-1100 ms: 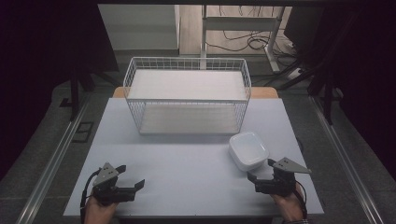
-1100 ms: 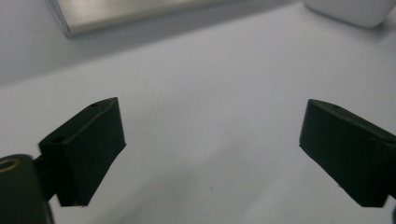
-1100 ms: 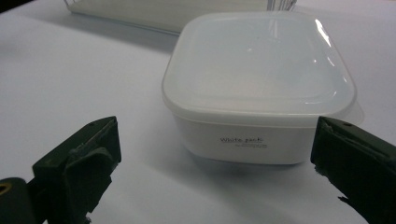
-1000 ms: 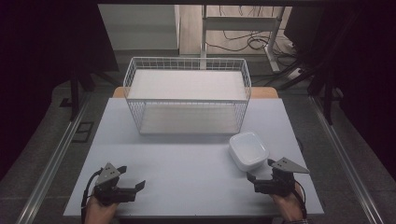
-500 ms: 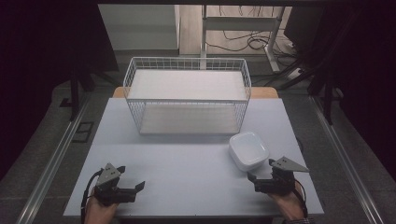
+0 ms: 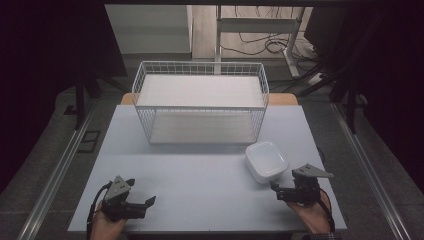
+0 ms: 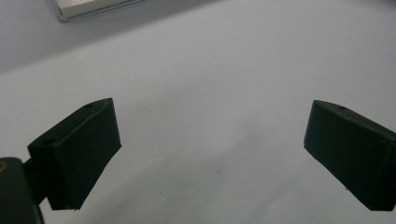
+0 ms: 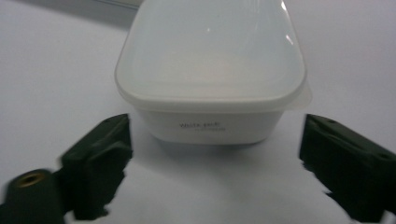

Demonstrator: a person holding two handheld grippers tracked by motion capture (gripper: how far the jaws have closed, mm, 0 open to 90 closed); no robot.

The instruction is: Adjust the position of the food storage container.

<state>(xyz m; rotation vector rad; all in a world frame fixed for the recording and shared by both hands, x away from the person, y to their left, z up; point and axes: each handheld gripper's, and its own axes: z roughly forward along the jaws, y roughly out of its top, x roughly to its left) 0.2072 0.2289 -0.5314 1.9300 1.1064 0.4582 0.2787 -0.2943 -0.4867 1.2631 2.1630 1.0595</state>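
A white lidded plastic container (image 6: 266, 161) sits on the white table (image 6: 200, 180) at the right, in front of the wire basket (image 6: 201, 102). My right gripper (image 6: 276, 191) rests near the table's front right, just short of the container, held by a hand. In the right gripper view the container (image 8: 210, 70) stands close ahead, and my right gripper (image 8: 215, 129) is open with a jaw out to either side of the container's near wall, touching nothing. My left gripper (image 6: 141, 192) lies at the front left, open over bare tabletop (image 7: 210, 60), with nothing between its fingers (image 7: 79, 149).
The white wire basket is empty and spans the table's far middle. A metal rail (image 7: 88, 7) shows at the top of the left gripper view. Dark floor, desk legs and cables (image 6: 270, 45) lie beyond the table.
Both grippers hold nearly the same spots. The left one has sunk very slightly toward the table's front edge. The container has not moved.
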